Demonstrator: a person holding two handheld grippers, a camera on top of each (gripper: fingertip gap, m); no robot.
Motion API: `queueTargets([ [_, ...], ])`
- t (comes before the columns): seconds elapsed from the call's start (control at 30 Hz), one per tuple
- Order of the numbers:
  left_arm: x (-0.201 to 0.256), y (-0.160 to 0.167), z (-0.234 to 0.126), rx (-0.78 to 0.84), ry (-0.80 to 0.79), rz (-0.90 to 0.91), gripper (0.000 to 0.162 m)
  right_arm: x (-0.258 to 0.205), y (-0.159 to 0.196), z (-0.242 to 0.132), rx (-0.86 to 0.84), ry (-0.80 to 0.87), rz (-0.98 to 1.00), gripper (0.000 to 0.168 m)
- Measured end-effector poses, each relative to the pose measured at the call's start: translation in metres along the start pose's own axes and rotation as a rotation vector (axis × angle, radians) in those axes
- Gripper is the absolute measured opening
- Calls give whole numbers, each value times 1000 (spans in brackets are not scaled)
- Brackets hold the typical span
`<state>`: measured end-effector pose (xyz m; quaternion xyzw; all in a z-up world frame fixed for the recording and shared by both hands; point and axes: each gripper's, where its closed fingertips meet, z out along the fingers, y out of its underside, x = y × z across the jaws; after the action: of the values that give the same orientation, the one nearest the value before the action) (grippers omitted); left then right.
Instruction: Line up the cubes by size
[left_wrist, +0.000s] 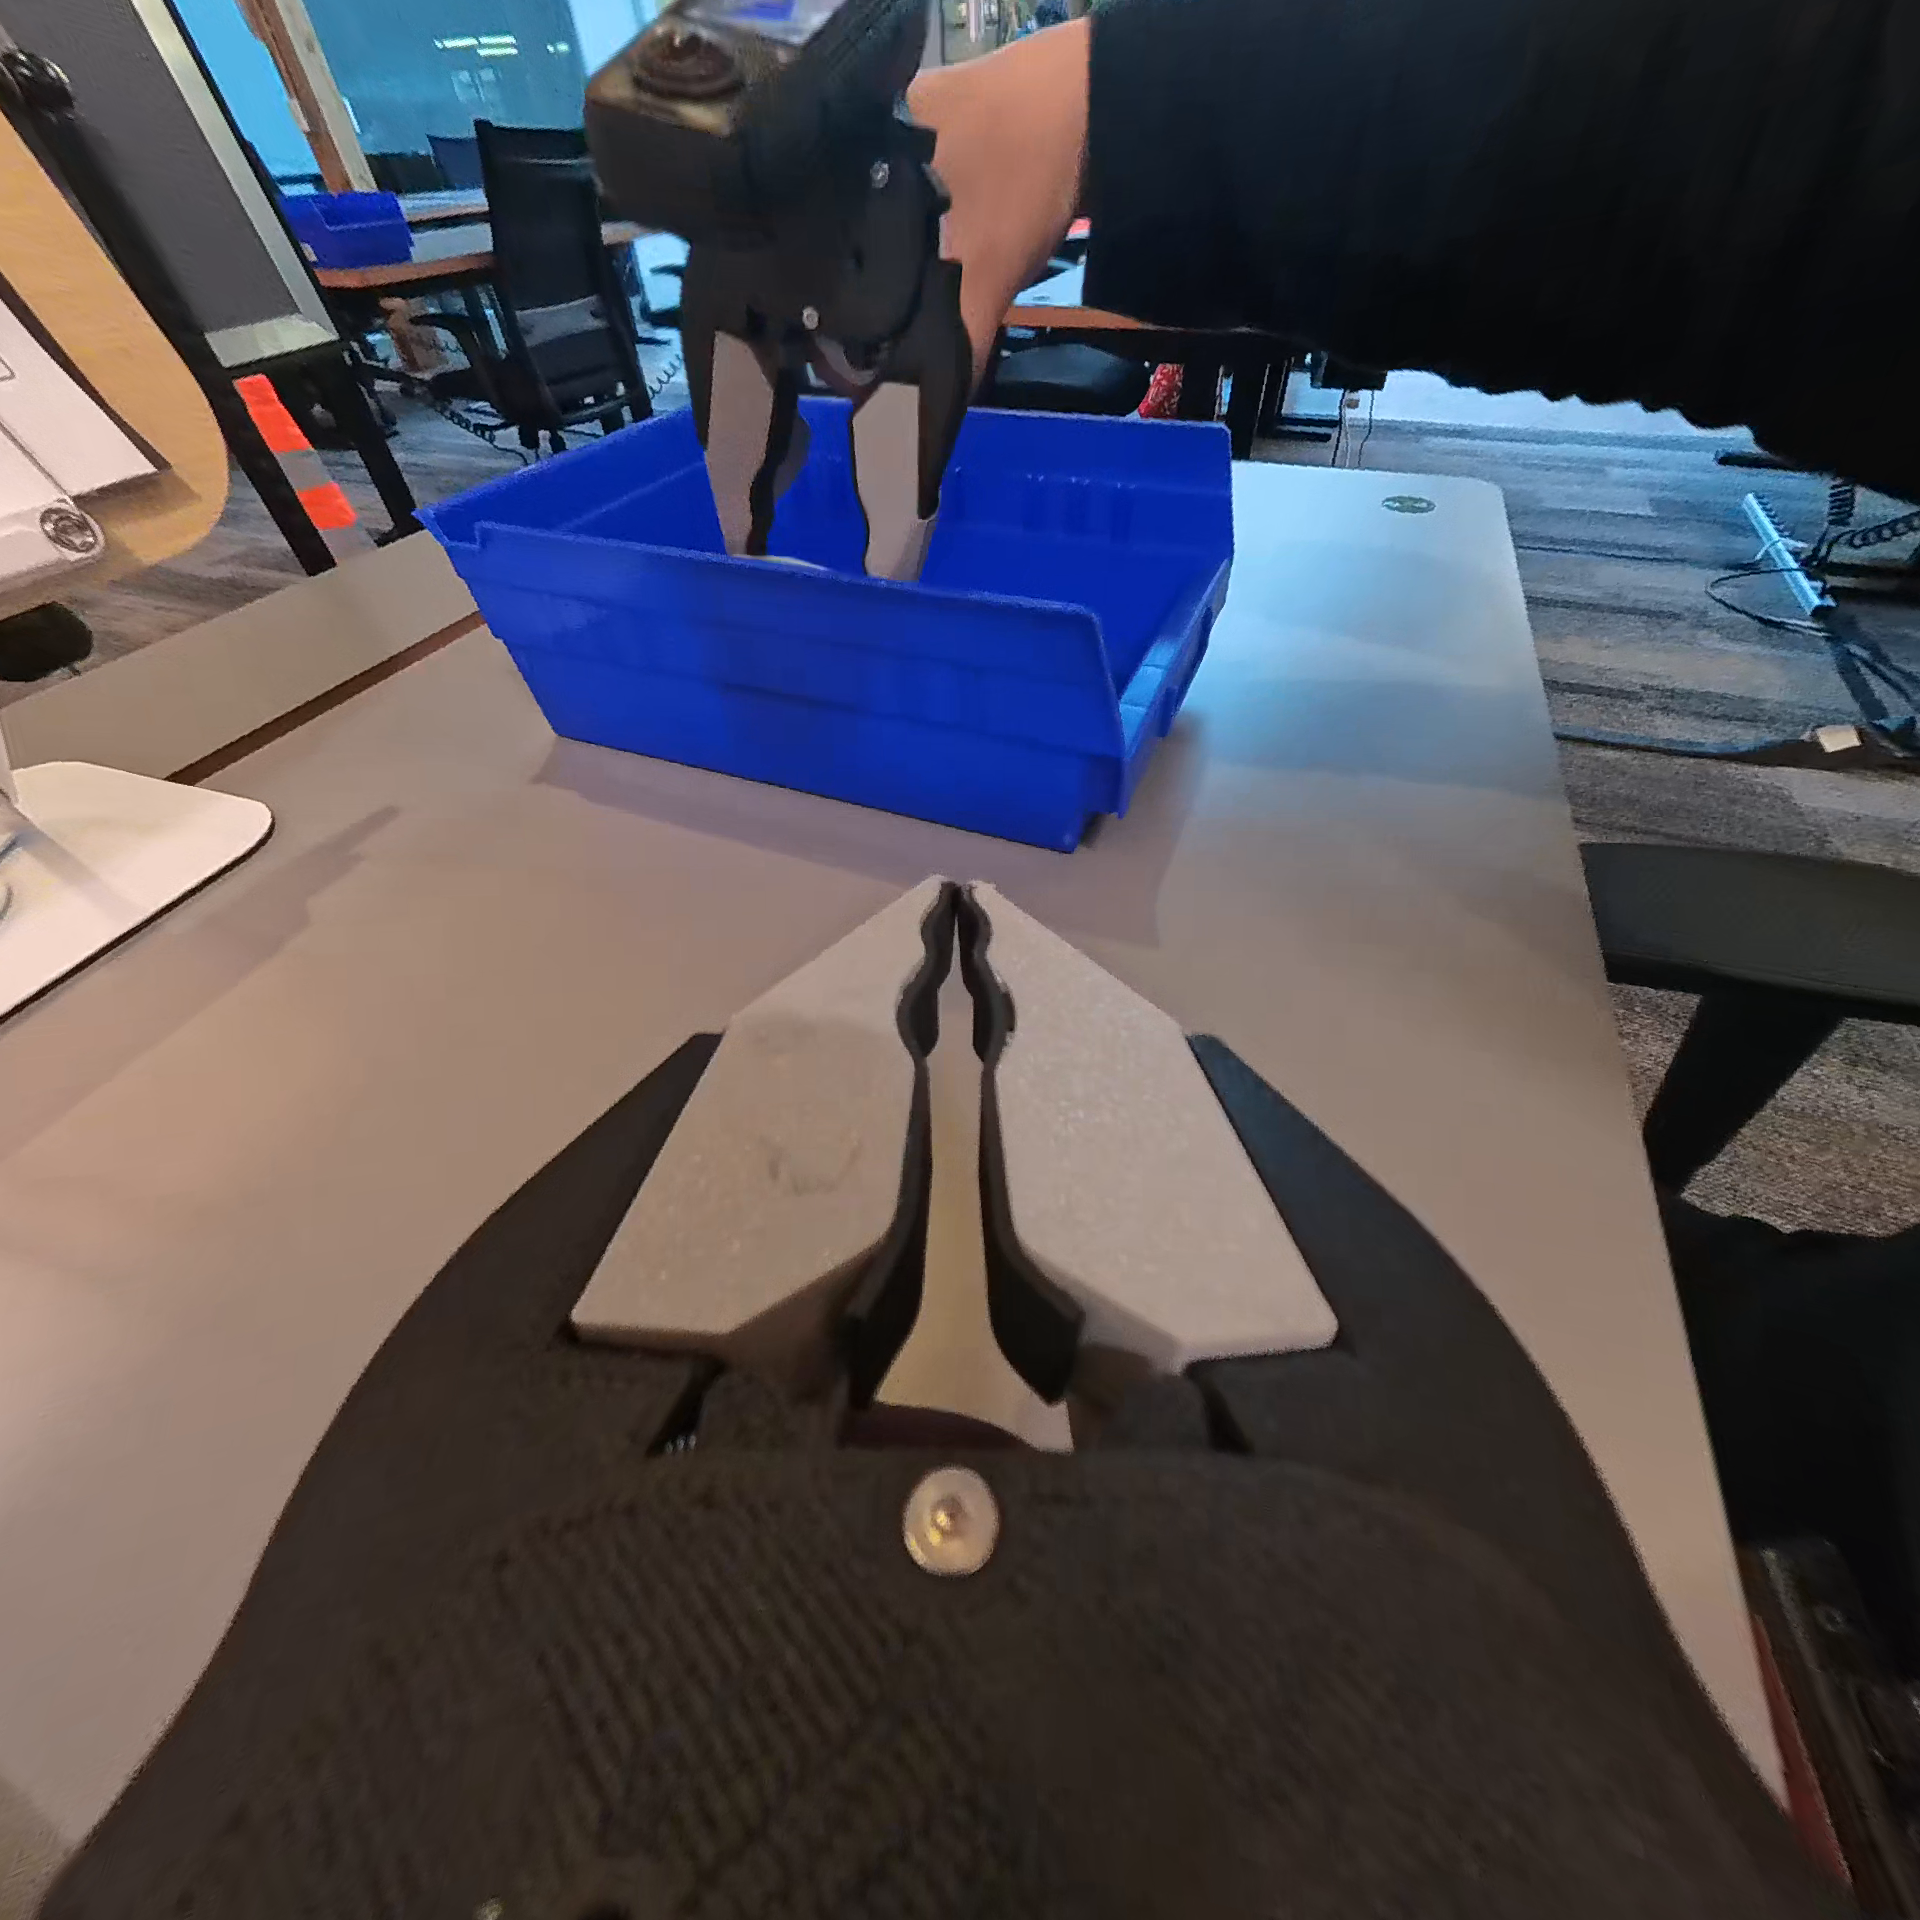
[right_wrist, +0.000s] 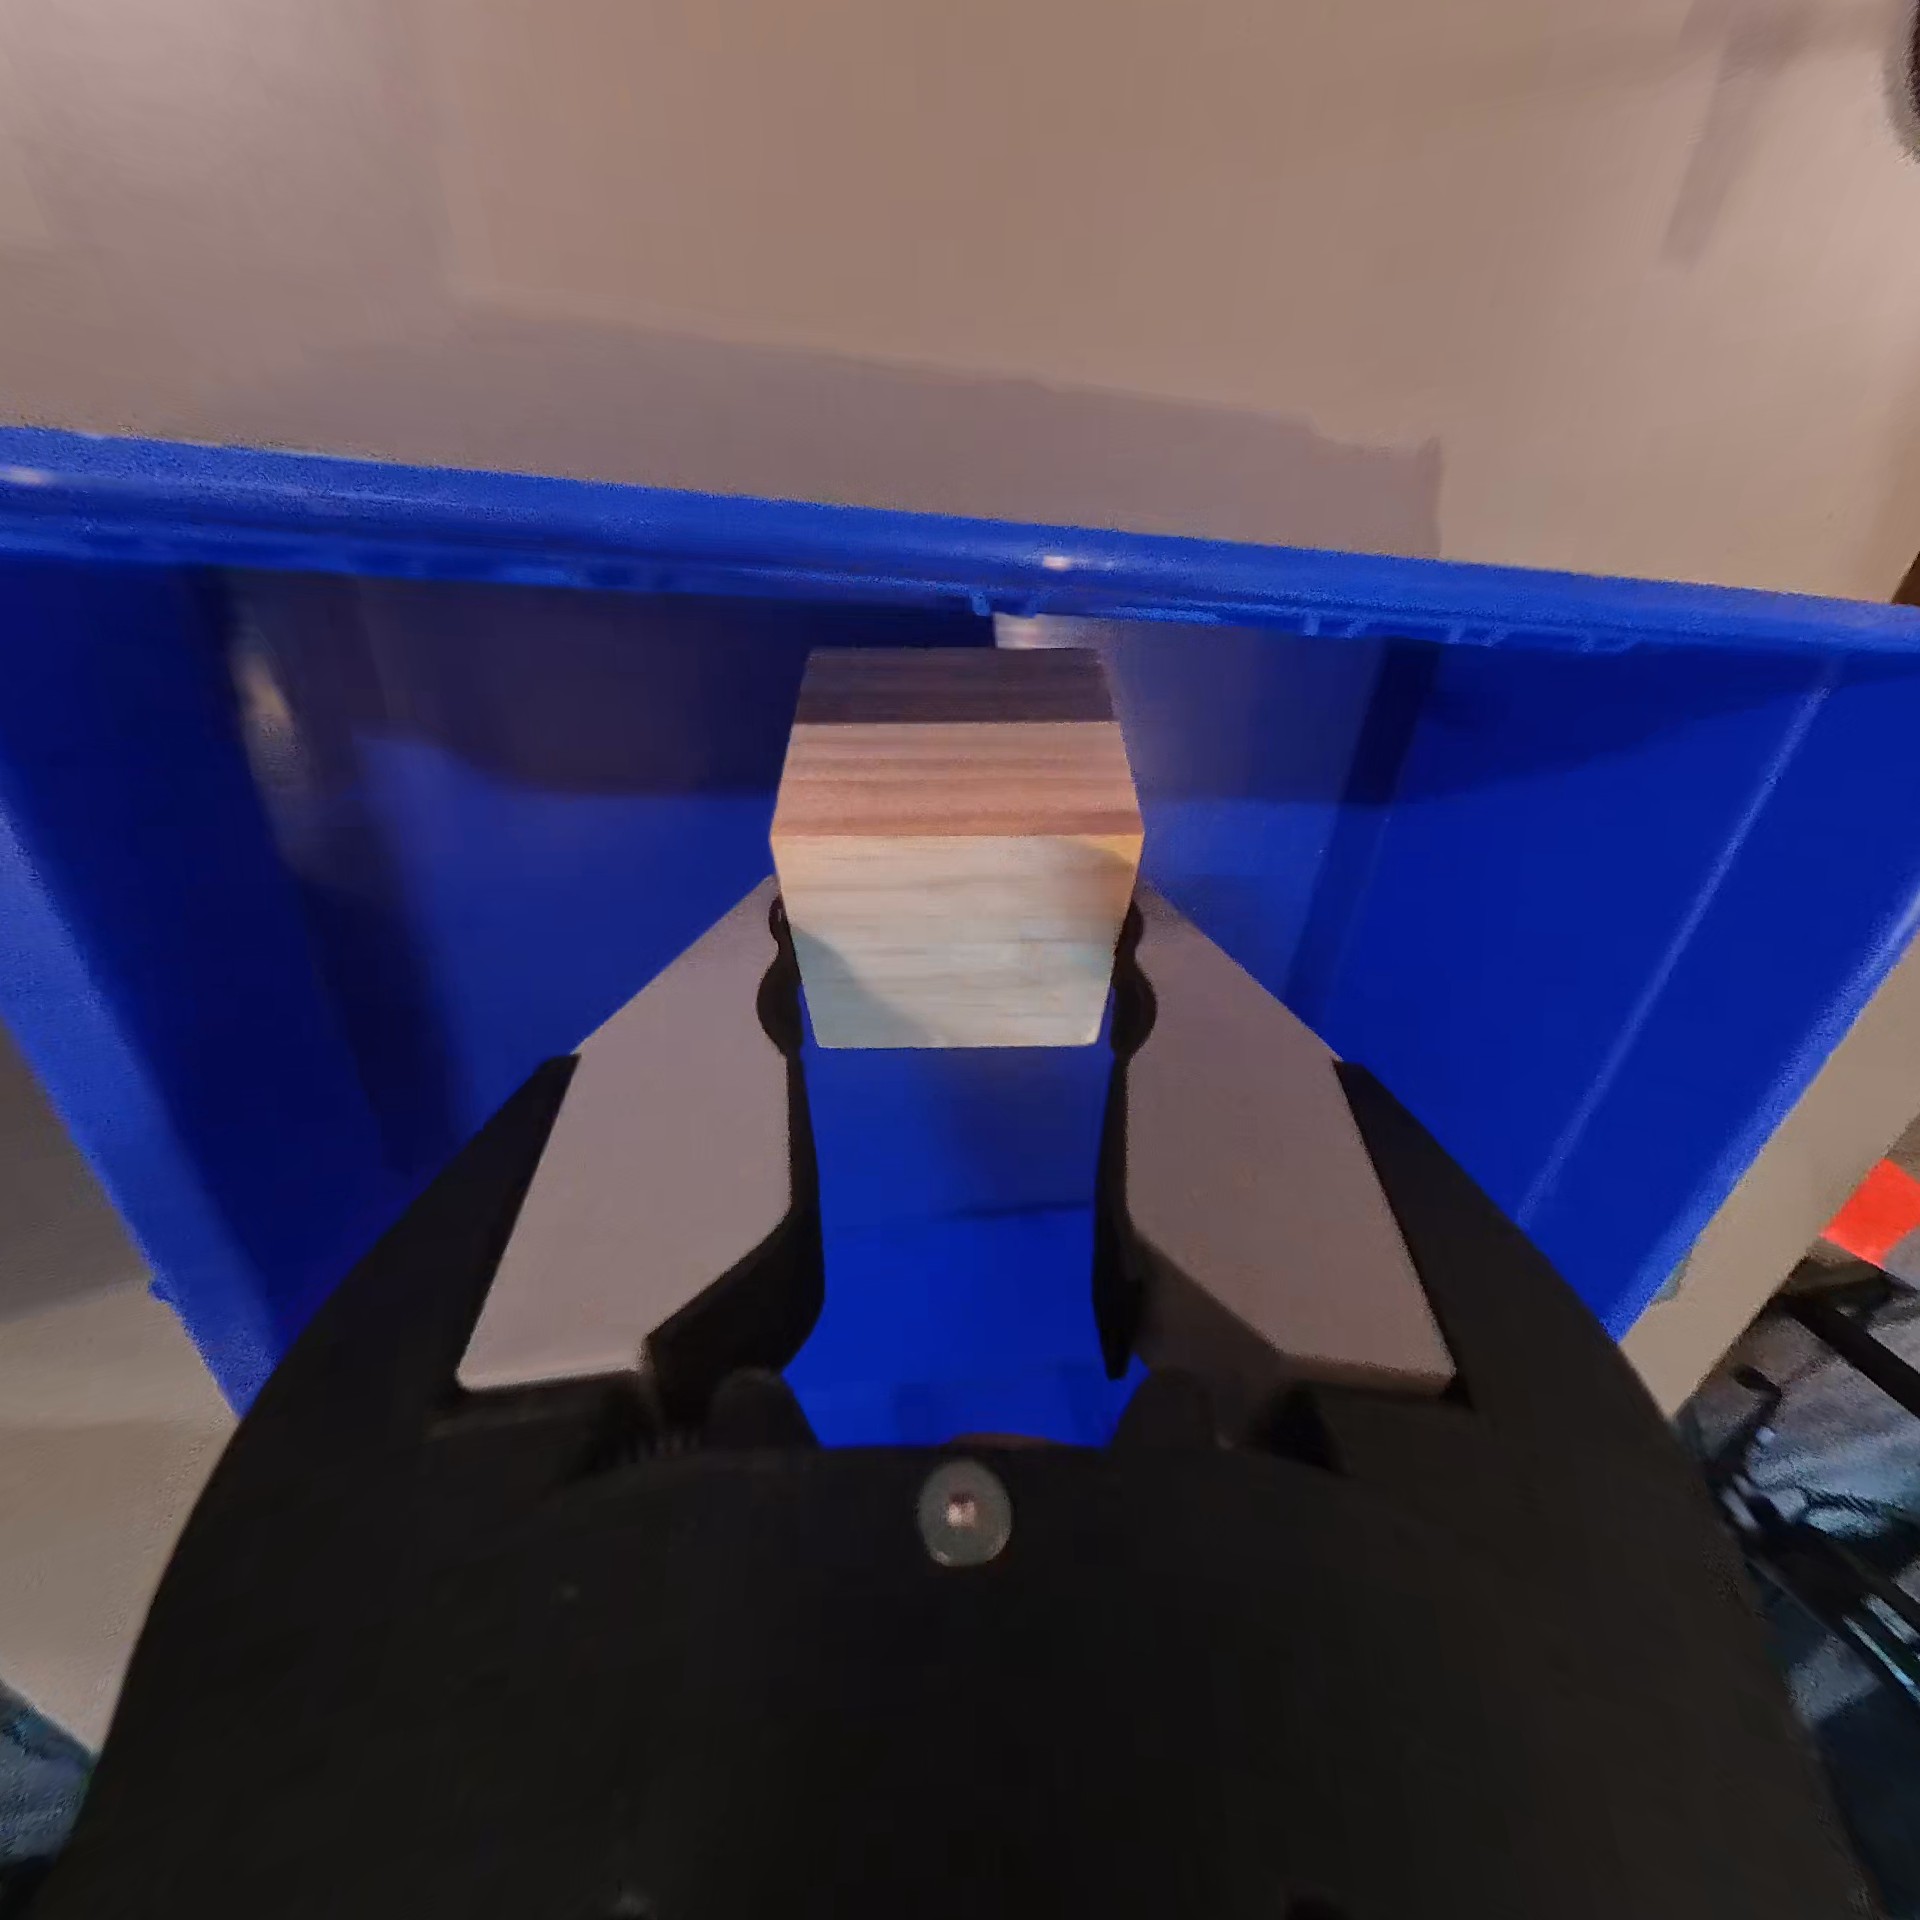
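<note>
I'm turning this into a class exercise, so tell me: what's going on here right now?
A person works two handheld grippers at a grey table. The right gripper reaches down into a blue plastic bin, its fingers set on either side of a pale wooden cube, apparently gripping it. The left gripper hangs shut over the bare tabletop in front of the bin, holding nothing. No cubes are lined up on the table in these views.

Wooden cube (right_wrist: 956, 914) inside blue bin (right_wrist: 1558, 831)
</note>
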<state>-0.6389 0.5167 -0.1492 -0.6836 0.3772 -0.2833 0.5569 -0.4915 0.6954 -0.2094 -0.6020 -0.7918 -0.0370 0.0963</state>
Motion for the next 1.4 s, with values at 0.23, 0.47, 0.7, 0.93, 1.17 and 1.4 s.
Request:
queueTargets([
  [0.23, 0, 10, 6, -43, -5, 23, 0, -1, -2, 15, -107, -4, -33, 59],
  [0.47, 4, 11, 7, -38, 20, 14, 0, -10, -17, 2, 19, -33, 51, 68],
  [0.7, 8, 18, 12, -58, 34, 16, 12, -11, -51, -88, 390, 161, 161, 73],
  [0.93, 29, 17, 4, -44, 99, -45, 38, -72, -175, -190, 1012, 239, 291, 64],
  [1.17, 8, -31, -92, -109, 31, 231, 69, -121, -254, -127, 1131, 88, 192, 70],
  [1.4, -81, -47, -188, -315, -81, 349, 91, -131, -272, -77, 1088, -7, 199, 86],
])
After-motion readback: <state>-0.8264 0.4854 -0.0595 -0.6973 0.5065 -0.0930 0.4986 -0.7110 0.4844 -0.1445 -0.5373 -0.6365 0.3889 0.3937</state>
